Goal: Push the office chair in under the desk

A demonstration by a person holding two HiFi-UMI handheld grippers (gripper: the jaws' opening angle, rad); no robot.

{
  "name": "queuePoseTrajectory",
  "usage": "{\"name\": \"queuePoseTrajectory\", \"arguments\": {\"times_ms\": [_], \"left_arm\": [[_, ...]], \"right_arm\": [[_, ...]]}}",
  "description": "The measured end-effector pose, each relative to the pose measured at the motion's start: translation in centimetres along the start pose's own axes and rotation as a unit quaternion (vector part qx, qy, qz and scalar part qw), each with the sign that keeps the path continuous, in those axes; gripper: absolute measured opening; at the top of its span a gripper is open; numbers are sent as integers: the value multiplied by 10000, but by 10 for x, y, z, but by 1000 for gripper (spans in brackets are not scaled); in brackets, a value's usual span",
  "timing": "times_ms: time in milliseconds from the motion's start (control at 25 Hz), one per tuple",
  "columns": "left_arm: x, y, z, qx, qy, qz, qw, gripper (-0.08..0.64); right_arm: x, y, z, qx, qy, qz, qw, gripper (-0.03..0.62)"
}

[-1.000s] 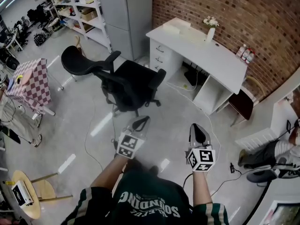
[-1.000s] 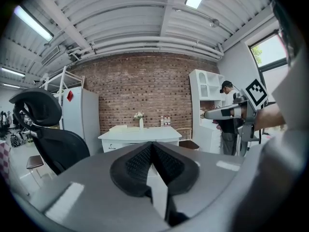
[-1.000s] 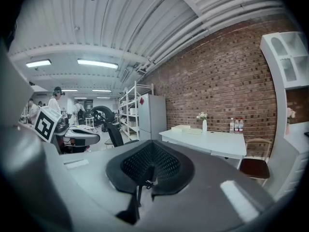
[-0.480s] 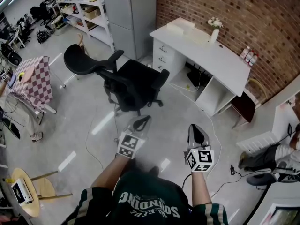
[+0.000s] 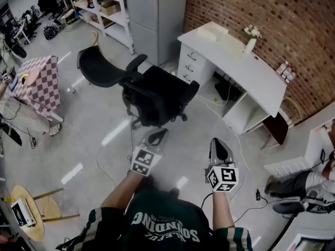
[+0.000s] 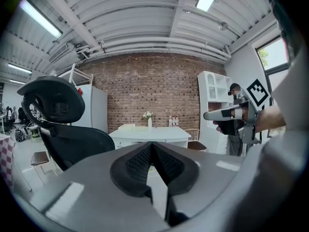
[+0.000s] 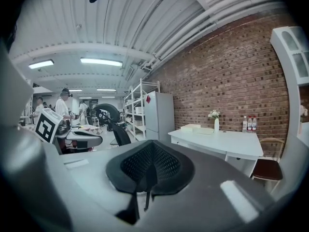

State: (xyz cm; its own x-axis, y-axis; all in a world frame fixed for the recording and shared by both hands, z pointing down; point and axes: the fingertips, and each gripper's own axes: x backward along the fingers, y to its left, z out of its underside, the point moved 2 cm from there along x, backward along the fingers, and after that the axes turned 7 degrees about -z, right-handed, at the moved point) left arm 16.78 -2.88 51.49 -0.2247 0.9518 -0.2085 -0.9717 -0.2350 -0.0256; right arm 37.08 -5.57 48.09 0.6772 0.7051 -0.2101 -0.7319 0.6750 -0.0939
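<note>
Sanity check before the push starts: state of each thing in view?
chair: upright on the floor, short of the desk, not pushed in, neither gripper touching it.
desk: no chair under it, drawers shut.
vase: upright on the desk.
bottles: upright at the desk's end.
left gripper: shut, empty.
right gripper: shut, empty.
</note>
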Motion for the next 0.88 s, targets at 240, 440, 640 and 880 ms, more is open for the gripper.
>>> {"name": "queuePoseTrajectory", "arguments": {"times_ms": [240, 440, 640, 880], "left_arm": [[-1, 55, 3, 104, 27, -111, 9999, 11], [-2, 105, 11, 176, 74, -276, 9994, 11], [-3, 152, 21, 255, 117, -423, 9987, 11], [-4, 202, 36, 377, 204, -449, 9981, 11]], "right_arm": [[-49, 30, -12, 67, 52, -151, 9999, 1], [-96, 54, -17, 109, 105, -332, 9993, 2], [-138, 76, -22, 190, 164, -495, 9985, 2], [-183, 103, -28, 297, 235, -554, 9977, 2]]}}
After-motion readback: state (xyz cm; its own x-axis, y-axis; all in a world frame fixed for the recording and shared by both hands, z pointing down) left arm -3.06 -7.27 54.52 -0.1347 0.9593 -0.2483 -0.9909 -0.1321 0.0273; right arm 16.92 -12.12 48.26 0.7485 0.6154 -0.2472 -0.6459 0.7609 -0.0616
